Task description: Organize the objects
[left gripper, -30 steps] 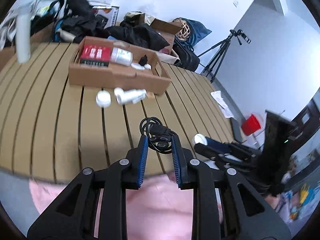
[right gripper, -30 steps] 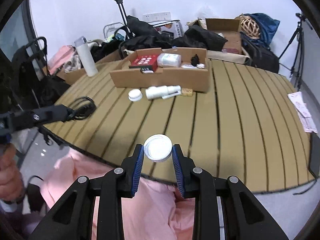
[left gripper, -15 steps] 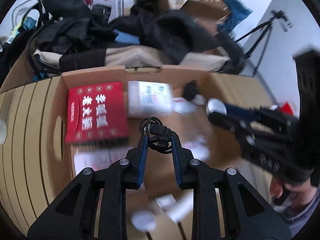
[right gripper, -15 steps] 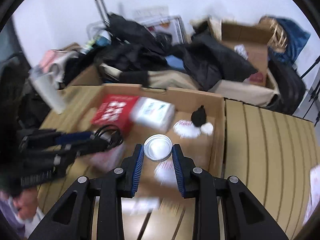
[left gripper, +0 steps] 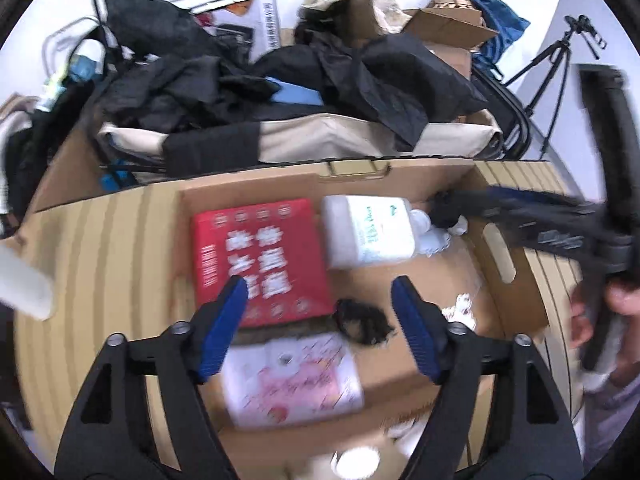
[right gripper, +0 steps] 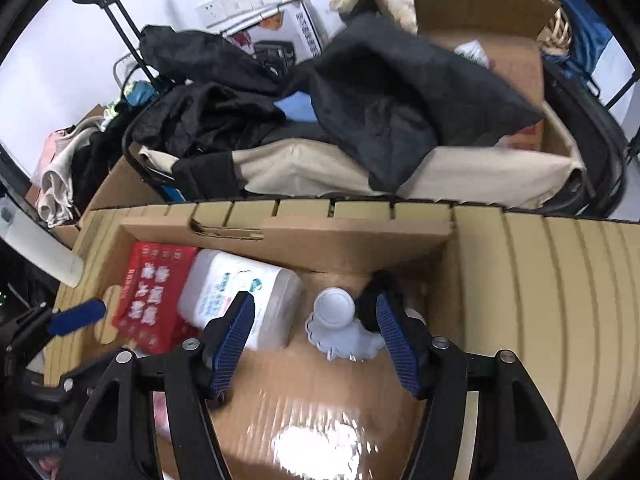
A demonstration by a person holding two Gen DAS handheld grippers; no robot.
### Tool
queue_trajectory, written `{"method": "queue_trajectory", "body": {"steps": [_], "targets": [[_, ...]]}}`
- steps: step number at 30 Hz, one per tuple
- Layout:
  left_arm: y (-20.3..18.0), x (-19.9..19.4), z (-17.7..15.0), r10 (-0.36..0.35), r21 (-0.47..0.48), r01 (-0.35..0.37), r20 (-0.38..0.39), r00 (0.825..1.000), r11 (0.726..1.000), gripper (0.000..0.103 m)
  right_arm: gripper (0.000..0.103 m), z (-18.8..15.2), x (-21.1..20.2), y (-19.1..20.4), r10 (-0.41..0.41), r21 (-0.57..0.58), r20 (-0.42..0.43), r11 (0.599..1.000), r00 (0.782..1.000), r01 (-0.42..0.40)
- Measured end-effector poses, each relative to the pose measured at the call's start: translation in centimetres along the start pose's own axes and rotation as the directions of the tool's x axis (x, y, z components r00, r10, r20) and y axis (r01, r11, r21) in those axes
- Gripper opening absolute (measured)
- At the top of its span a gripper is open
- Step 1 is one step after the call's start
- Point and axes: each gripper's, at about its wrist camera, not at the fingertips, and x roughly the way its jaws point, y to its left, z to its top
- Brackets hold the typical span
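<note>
Cardboard box (left gripper: 500, 256) sits on slatted table (right gripper: 560, 300), long axis running L-R across both views. Inside: red packet (left gripper: 260, 264) lies flat at left, long axis running front-to-back in the box. White bottle (left gripper: 368, 232) lies on its side just right of it, long axis L-R, cap end twd the right. Pink-printed white pack (left gripper: 296, 380) lies flat at box front, below red packet. Black cable bundle (left gripper: 362, 320) lies on box floor betw the two, loosely coiled, no clear axis. In R wrist view white cap (right gripper: 334, 306) sits flat face up on box floor, on a white scalloped piece (right gripper: 340, 338), beside a small black item (right gripper: 368, 308).

Hard to read: L view motion-blurred, print on packs illegible; small black item mostly behind R fingers; more white bits at bottom edge of L view cut off and smeared; glare patch on box floor near R cam.

Left gripper (left gripper: 320, 300) over the box, jaws opening, wide apart, blue pads touching nothing; cable lies below the gap, not gripped. Right gripper (right gripper: 314, 316) over box right end, jaws opening, wide apart; cap lies betw the fingers but pads don't press it. Person's hand (left gripper: 612, 312) at right edge of L view on the R tool.
</note>
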Motion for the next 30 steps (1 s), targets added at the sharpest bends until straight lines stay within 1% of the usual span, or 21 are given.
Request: {"method": "queue_trajectory", "body": {"steps": [2,3,4,7,9,13,15,16,17,19,20,21,22,23,24,25,26,27,28,29,30], "targets": [[0.1,-2.2,-0.3,0.027,0.006,-0.027,-0.011,1.0,1.0,0.081,0.067,-0.2,-3.5,0.5,-0.012,-0.029,0.015,0.999,1.0,0.012],[0.2,-4.1,-0.8,0.048,0.011,-0.048,-0.012,0.999,0.999,0.086,0.067,-0.5,-5.3,0.8,-0.016,-0.052,0.017,0.998,1.0,0.017],[0.3,-5.4,-1.2,0.061,0.011,-0.061,-0.017,0.998,0.998,0.089,0.069,-1.0,-7.4,1.2,-0.02,-0.084,0.013,0.996,1.0,0.021],[0.1,-10.3,-2.8,0.088,0.012,-0.088,-0.022,0.996,0.996,0.09,0.076,-2.7,-12.3,2.2,-0.026,-0.141,0.011,0.99,1.0,0.028],[-0.4,-14.2,-4.1,0.101,0.016,-0.101,0.004,0.995,0.995,0.09,0.076,-4.4,-16.0,2.5,-0.027,-0.154,0.029,0.988,0.999,0.031],[-1.8,-20.5,-7.1,0.09,0.011,-0.091,0.046,0.995,0.996,0.094,0.077,-8.2,-22.2,3.1,-0.026,-0.172,0.072,0.984,0.997,0.038],[-3.0,-23.6,-9.4,0.086,0.03,-0.089,0.086,0.993,0.996,0.097,0.077,-11.0,-25.2,3.8,-0.013,-0.187,0.103,0.982,0.995,0.032],[-3.5,-24.7,-10.5,0.083,0.039,-0.088,0.107,0.991,0.995,0.098,0.077,-11.9,-26.1,4.0,-0.008,-0.195,0.113,0.98,0.994,0.03],[-4.2,-26.2,-12.1,0.081,0.047,-0.089,0.137,0.987,0.995,0.099,0.077,-13.4,-27.3,4.3,-0.009,-0.205,0.132,0.978,0.991,0.036],[-5.4,-28.2,-15.0,0.041,0.071,-0.055,0.182,0.982,0.996,0.101,0.077,-17.0,-29.7,5.0,-0.009,-0.227,0.178,0.973,0.984,0.05],[-5.8,-28.9,-16.4,0.002,0.085,-0.019,0.194,0.981,0.996,0.103,0.077,-18.6,-30.5,5.3,-0.004,-0.235,0.192,0.971,0.981,0.05],[-6.3,-29.8,-18.7,-0.071,0.102,0.052,0.199,0.977,0.993,0.103,0.079,-20.4,-31.1,5.6,0.005,-0.245,0.201,0.968,0.98,0.046],[-6.5,-30.2,-20.1,-0.11,0.106,0.09,0.198,0.974,0.99,0.103,0.082,-22.0,-31.4,5.8,0.013,-0.253,0.206,0.967,0.978,0.04],[-6.7,-30.6,-21.8,-0.145,0.108,0.126,0.202,0.969,0.986,0.103,0.082,-24.1,-31.7,6.1,0.026,-0.262,0.208,0.965,0.978,0.03],[-7.0,-31.2,-24.3,-0.183,0.111,0.162,0.219,0.958,0.981,0.103,0.082,-26.8,-31.9,6.5,0.046,-0.269,0.205,0.963,0.978,0.011],[-7.2,-31.4,-26.1,-0.197,0.115,0.175,0.228,0.953,0.978,0.103,0.082,-28.5,-31.9,6.6,0.06,-0.269,0.203,0.963,0.977,-0.003],[-7.4,-31.6,-27.8,-0.198,0.111,0.176,0.236,0.951,0.978,0.103,0.082,-30.9,-31.9,6.8,0.091,-0.266,0.197,0.963,0.976,-0.036],[-7.4,-31.6,-29.9,-0.193,0.107,0.171,0.243,0.951,0.979,0.103,0.082,-32.4,-31.8,6.8,0.118,-0.259,0.19,0.964,0.975,-0.066],[-7.5,-31.4,-31.3,-0.19,0.106,0.169,0.245,0.951,0.98,0.103,0.082,-34.3,-31.6,6.9,0.144,-0.244,0.178,0.965,0.973,-0.098],[-7.5,-31.3,-32.5,-0.19,0.101,0.17,0.244,0.951,0.98,0.103,0.082,-35.4,-31.5,6.9,0.154,-0.233,0.173,0.966,0.973,-0.112],[-7.4,-30.8,-33.6,-0.193,0.093,0.176,0.227,0.955,0.98,0.103,0.082,-36.3,-31.4,7.0,0.161,-0.221,0.17,0.968,0.972,-0.122]]}}
